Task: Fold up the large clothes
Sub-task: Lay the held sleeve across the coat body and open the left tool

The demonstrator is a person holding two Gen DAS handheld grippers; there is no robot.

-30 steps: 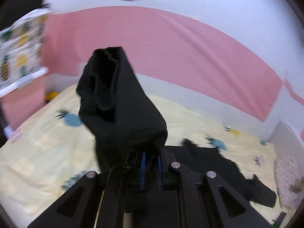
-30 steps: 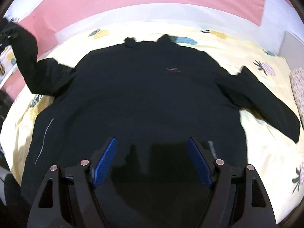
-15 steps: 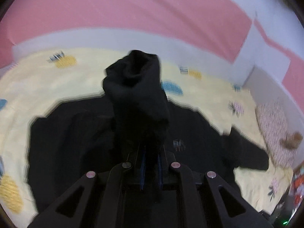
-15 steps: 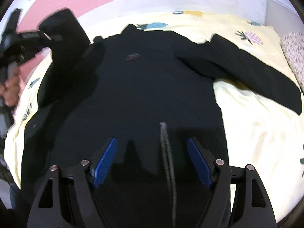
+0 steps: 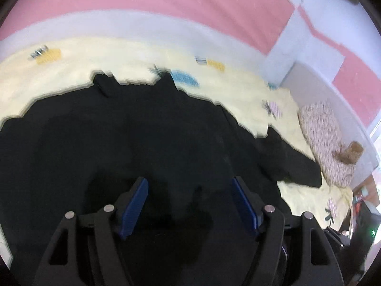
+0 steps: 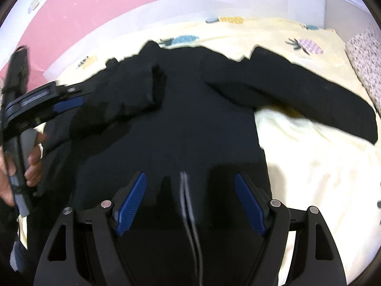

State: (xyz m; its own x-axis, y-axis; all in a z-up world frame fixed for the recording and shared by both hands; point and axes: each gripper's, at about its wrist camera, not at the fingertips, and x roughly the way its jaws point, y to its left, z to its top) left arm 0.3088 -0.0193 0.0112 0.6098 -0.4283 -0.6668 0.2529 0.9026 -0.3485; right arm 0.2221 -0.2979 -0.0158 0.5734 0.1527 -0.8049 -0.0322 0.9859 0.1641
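Pink-walled room, yellow pineapple-print bed [image 6: 309, 157]: the black garment [image 6: 190, 124] lies spread across it. Left hand-held gripper [image 5: 189, 197], clamped on the sleeve [image 6: 128, 100] a moment ago, now gapes empty, the sleeve folded onto the body. Right hand-held gripper [image 6: 190, 197] hovers wide, empty. Only the right view shows that folded sleeve; the other sleeve remains outstretched.
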